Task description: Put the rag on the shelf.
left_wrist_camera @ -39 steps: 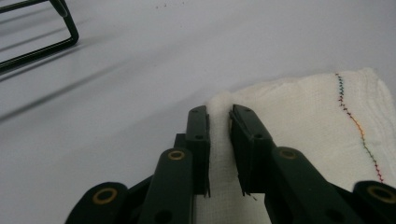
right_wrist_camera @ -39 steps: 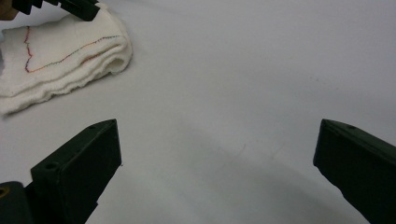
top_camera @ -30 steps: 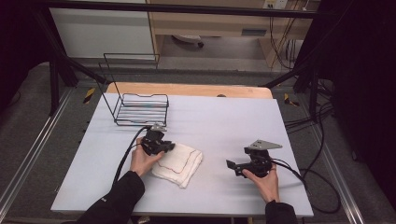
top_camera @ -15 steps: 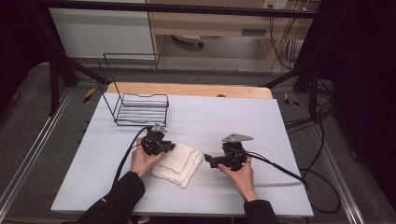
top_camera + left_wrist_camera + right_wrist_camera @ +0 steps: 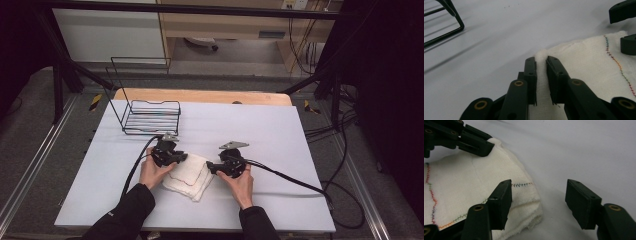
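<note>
Between the two grippers on the table (image 5: pixel 280 130) lies a folded white cloth (image 5: pixel 187 175), its stitched seam of coloured thread running across the top layer.

At the cloth's far-left corner, the left gripper (image 5: pixel 175 158) has its jaws pinched almost together on a raised fold of the fabric; in the left gripper view the cloth (image 5: pixel 584 65) bulges up between the two pads (image 5: pixel 531 75) and runs back between them, so this gripper (image 5: pixel 541 75) has hold of the cloth. The rest of the cloth spreads out to the right of those jaws, and beyond it, at the upper right of that view, the tips of the other gripper show over the cloth's far edge.

On the cloth's opposite side, the right gripper (image 5: pixel 212 167) points at the edge nearest it. Its jaws have just been closing and stand about half apart. In the right gripper view one pad (image 5: pixel 502 202) sits over the top of the cloth (image 5: pixel 461 185) near the seam, while the other pad hangs over bare table beside the frayed edge; the edge lies in the gap of this gripper (image 5: pixel 539 205), but the pads do not press on it.

Behind the left gripper, well apart from the cloth, a black wire rack (image 5: pixel 150 117) stands on the table.
</note>
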`<control>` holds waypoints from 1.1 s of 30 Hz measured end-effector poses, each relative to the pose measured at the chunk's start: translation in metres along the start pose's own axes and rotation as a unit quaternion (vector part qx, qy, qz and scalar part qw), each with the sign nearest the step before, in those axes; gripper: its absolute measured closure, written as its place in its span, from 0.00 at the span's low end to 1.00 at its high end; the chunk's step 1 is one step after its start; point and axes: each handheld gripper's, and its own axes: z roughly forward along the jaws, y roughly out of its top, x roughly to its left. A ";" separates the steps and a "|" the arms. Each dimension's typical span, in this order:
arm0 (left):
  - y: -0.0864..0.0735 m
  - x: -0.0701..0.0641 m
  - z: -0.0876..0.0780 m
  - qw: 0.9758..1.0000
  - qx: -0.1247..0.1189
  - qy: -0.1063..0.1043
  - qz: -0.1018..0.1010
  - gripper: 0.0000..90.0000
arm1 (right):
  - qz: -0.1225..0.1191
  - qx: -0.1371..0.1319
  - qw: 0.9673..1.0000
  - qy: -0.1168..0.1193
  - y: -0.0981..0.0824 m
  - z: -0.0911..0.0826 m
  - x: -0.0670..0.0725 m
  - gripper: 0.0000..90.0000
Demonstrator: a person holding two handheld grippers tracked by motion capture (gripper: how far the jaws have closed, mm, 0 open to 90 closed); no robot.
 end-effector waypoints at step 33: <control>-0.001 0.005 -0.001 1.000 -0.006 -0.020 -0.003 0.88 | 0.062 0.028 0.997 0.036 -0.004 0.003 0.009 0.89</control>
